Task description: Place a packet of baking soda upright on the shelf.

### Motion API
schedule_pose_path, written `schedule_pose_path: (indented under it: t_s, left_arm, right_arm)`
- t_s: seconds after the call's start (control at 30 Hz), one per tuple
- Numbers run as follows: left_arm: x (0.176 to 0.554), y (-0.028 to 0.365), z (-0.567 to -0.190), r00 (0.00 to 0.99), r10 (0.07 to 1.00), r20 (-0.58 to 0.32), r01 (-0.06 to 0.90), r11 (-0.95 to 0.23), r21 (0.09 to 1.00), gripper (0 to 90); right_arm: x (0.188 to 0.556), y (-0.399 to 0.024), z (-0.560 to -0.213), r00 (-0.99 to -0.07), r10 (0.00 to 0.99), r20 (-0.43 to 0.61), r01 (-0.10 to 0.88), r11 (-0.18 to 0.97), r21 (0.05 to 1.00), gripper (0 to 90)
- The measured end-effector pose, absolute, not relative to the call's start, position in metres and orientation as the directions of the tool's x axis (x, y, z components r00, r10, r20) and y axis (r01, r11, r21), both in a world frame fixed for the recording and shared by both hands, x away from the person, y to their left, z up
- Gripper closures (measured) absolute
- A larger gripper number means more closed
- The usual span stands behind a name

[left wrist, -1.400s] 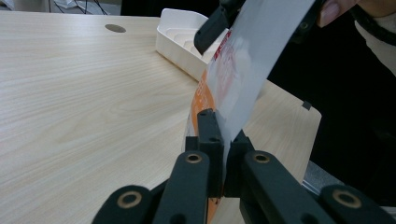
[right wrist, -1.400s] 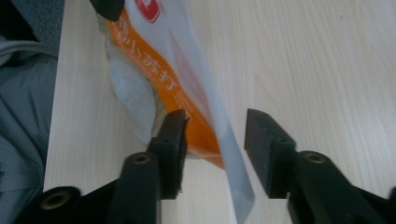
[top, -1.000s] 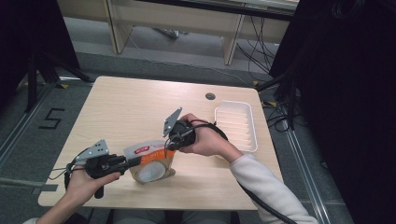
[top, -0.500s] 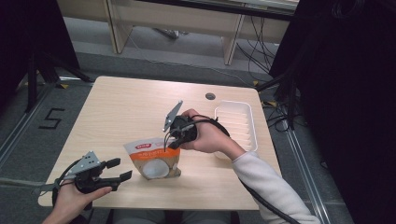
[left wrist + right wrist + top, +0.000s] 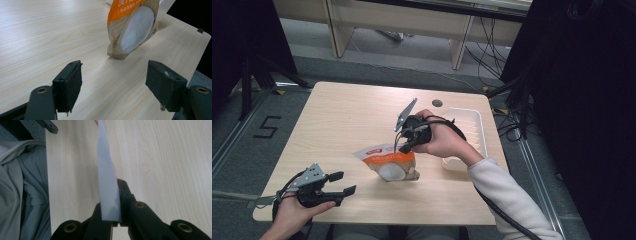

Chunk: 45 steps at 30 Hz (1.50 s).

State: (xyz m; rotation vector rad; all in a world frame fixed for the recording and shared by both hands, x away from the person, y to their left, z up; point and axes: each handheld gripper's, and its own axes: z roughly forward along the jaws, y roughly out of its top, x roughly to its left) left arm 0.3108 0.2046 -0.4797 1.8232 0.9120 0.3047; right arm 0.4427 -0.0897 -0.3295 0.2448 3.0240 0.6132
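Note:
An orange and tan pouch point(image 5: 387, 160) with a round white window stands on the wooden table point(image 5: 337, 115), near its front middle. My right gripper point(image 5: 404, 146) comes down from above and is shut on the pouch's top edge. In the right gripper view that edge is a white strip point(image 5: 106, 170) pinched between the black jaws point(image 5: 116, 187). My left gripper point(image 5: 343, 183) lies at the table's front left, well apart from the pouch. Its jaws have just been opening and stand wide with nothing between them point(image 5: 115, 75); the pouch point(image 5: 132, 27) stands tilted ahead of them.
A white plastic tray point(image 5: 469, 120) lies at the table's right side, beside the right hand. A small round hole point(image 5: 437, 103) sits near the far edge. The table's front edge and right corner point(image 5: 200, 35) are close to the left gripper. Bare wood covers the table's far left.
My left gripper has let go of the pouch's left side, opened, and drawn back toward the front left corner. The right gripper has risen a little, still holding the pouch's top.

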Motion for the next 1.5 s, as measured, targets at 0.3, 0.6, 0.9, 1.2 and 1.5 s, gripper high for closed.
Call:
schedule_pose_path:
  t_s: [0.3, 0.6, 0.9, 1.2, 1.5]
  left_arm:
    - [0.311, 0.203, -0.481, 0.663, 0.714, -0.224, 0.462, -0.156, 0.873, 28.2]
    - [0.311, 0.204, -0.48, 0.663, 0.717, -0.215, 0.46, -0.165, 0.872, 28.7]
    - [0.311, 0.204, -0.481, 0.662, 0.719, -0.211, 0.458, -0.165, 0.874, 29.0]
    - [0.312, 0.205, -0.48, 0.67, 0.715, -0.197, 0.443, -0.173, 0.88, 29.3]
    - [0.312, 0.204, -0.48, 0.668, 0.717, -0.198, 0.443, -0.168, 0.881, 29.4]
  right_arm:
    - [0.449, -0.106, -0.317, -0.98, 0.201, -0.007, 0.179, 0.888, 0.424, 90.0]
    - [0.453, -0.123, -0.298, -0.974, 0.226, -0.026, 0.192, 0.877, 0.44, 90.0]
    - [0.458, -0.139, -0.284, -0.969, 0.241, -0.045, 0.194, 0.865, 0.463, 90.0]
    - [0.459, -0.155, -0.272, -0.96, 0.276, -0.055, 0.221, 0.861, 0.458, 90.0]
    - [0.459, -0.172, -0.262, -0.948, 0.308, -0.076, 0.237, 0.846, 0.477, 90.0]
